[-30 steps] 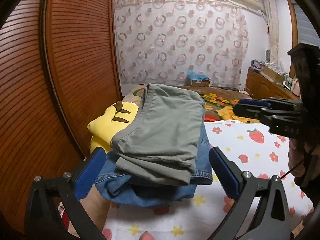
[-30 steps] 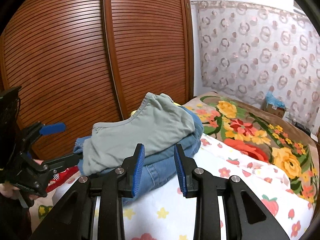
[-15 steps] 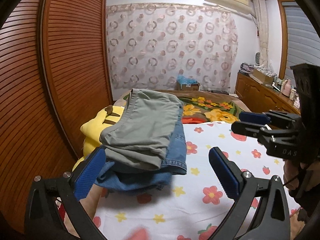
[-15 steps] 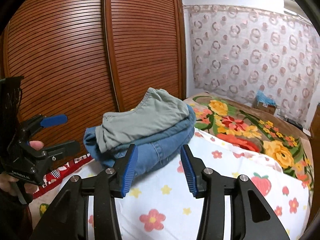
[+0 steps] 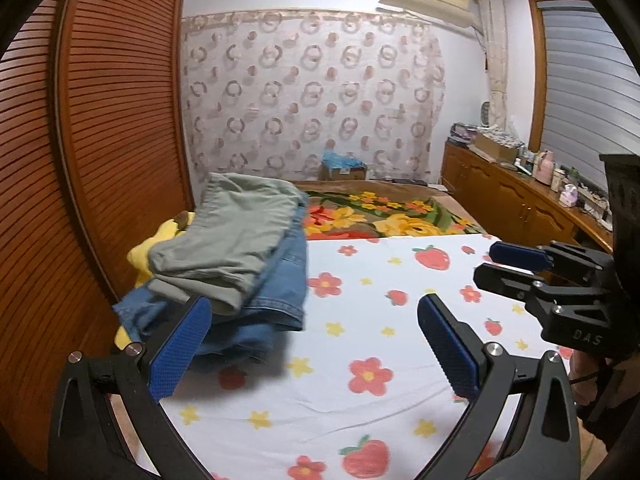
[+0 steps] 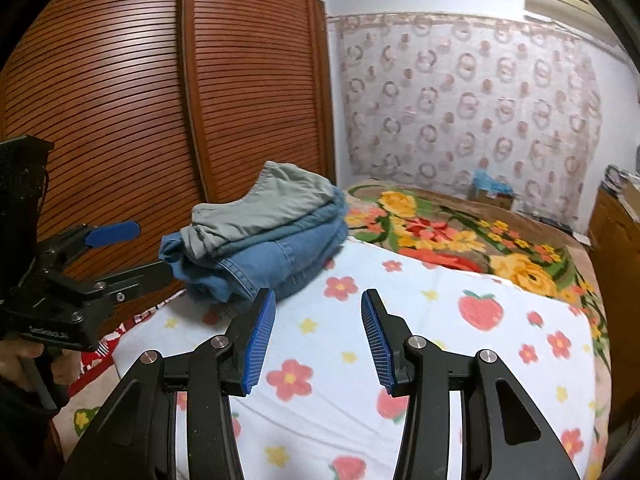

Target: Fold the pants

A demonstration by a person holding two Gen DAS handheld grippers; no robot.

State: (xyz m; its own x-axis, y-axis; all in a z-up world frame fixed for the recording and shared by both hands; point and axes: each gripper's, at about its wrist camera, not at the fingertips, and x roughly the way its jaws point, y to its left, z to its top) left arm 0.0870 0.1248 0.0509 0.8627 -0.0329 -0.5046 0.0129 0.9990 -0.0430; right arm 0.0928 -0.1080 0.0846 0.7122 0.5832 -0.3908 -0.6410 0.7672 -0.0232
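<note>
One "DAS" mark, right tongs (image 5: 516, 264)

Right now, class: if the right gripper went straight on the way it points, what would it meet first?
Most likely the strawberry sheet on the bed. The open right gripper points slightly downward, and the folded pile of pants sits left of its line, though depth is uncertain.

Dim warm indoor light, source unclear; strong fisheye bending, black corner vignette; bedsheet (image 5: 360, 400) slightly motion-blurred.
</note>
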